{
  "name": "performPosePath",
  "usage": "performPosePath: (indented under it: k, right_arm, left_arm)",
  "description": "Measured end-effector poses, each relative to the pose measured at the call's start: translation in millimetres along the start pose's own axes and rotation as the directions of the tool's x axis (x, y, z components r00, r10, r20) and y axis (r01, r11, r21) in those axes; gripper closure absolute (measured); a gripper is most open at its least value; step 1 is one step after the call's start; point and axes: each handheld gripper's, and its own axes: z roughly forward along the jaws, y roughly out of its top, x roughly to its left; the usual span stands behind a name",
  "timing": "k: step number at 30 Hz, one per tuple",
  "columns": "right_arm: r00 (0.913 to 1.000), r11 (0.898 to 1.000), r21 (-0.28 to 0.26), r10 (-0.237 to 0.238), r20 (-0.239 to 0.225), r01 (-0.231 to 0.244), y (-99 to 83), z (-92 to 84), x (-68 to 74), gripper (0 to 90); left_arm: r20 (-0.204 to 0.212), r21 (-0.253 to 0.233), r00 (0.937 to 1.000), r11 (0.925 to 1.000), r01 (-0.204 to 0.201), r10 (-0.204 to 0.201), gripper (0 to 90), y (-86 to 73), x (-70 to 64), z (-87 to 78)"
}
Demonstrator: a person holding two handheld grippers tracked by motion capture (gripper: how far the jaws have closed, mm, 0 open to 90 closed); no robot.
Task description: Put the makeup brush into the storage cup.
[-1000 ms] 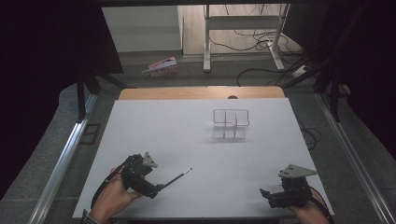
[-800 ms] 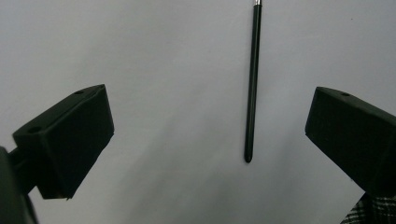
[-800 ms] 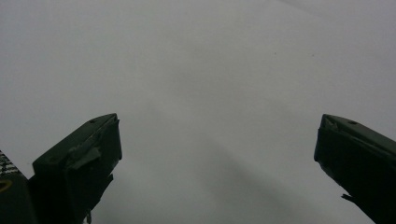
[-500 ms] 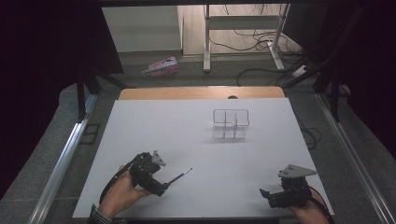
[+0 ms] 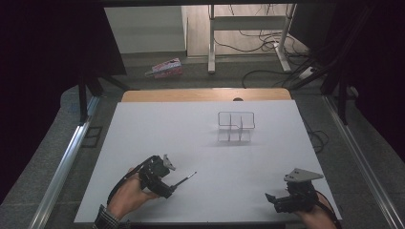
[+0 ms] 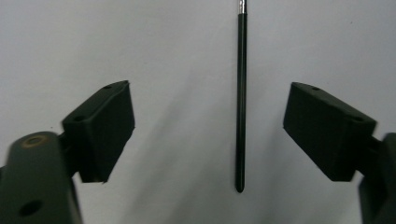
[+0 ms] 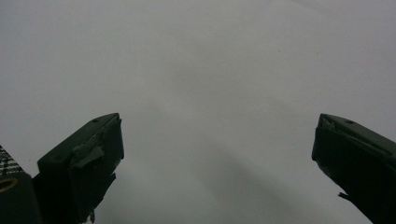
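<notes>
The pen [image 6: 241, 100] is a thin, straight black rod with a smooth, slightly glossy barrel, a rounded near end and a short silvery metal tip at its far end; it lies flat on the white table [image 5: 200, 143] near the front left corner, pointing away and to the right in the high view [image 5: 184, 179]; the left gripper [image 6: 208, 126] is set down over it, its two blocky matt black jaws standing on either side with the pen between them, closer to the right jaw but touching neither; these jaws have just been closing and a clear gap remains on both sides; the tabletop is plain, matt and unmarked; farther back, right of centre, stands a small clear organiser [image 5: 235, 127] of thin transparent walls split into compartments; the right gripper [image 7: 217, 149] rests near the front right corner [image 5: 279, 202], its jaws wide apart over bare table, a grey three-cornered plate on top.
</notes>
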Motion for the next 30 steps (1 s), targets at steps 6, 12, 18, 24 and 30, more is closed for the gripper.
performPosePath:
  k: [6, 12, 18, 24, 30]
  right_arm:
    - [1.0000, 1.000, 0.001, -0.004, -0.002, 0.004, 0.1, 0.3, 0.3, 2.4]
    - [0.9999, 1.000, 0.004, -0.009, -0.007, 0.009, 0.2, 0.8, 0.8, 2.8]
    - [0.9998, 1.000, 0.008, -0.015, -0.010, 0.015, 0.3, 1.0, 1.2, 3.0]
    - [0.9997, 1.000, 0.011, -0.021, -0.013, 0.021, 0.4, 1.3, 1.7, 3.2]
    - [0.9996, 1.000, 0.014, -0.025, -0.014, 0.025, 0.4, 1.3, 2.2, 3.3]
  left_arm:
    - [0.016, 0.021, 0.9998, 0.9997, -0.011, 0.011, 28.2, -2.0, -2.2, 9.6]
    - [0.027, 0.047, 0.9995, 0.9988, -0.016, 0.015, 34.4, -4.3, -2.9, 17.5]
    - [0.069, 0.046, 0.9976, 0.9989, -0.003, 0.000, 43.3, -6.3, -1.8, 21.3]
    - [0.131, 0.056, 0.9913, 0.9984, 0.008, -0.015, 76.0, -7.0, -2.1, 19.9]
    - [0.127, 0.061, 0.9917, 0.9980, 0.012, -0.020, 85.4, -6.4, -4.6, 19.6]
